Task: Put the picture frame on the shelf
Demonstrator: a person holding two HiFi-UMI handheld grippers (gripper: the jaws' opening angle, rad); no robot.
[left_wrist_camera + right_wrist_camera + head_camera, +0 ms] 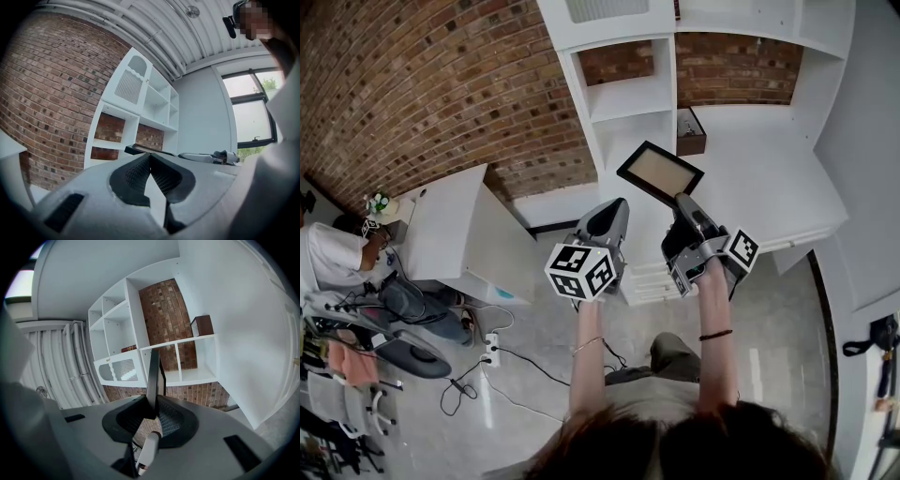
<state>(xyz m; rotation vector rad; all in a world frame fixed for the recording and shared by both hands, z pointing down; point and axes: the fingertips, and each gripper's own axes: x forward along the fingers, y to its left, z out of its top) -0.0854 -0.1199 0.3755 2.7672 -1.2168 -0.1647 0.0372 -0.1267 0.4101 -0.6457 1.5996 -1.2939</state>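
The picture frame (660,172), black-edged with a tan inside, hangs tilted in front of the white shelf unit (630,98). My right gripper (685,202) is shut on its near edge. In the right gripper view the frame (153,373) stands edge-on, pinched between the two pads of the right gripper (155,403). My left gripper (616,210) floats just left of the frame, apart from it, shut on nothing. In the left gripper view its jaws (149,157) meet at the tips, and the frame (140,150) shows beyond them as a dark edge.
A white counter (759,178) runs to the right of the shelf, with a dark brown box (690,131) at its back. A white desk (455,230) stands at left with a seated person (333,258) beside it. Cables and a power strip (490,349) lie on the floor.
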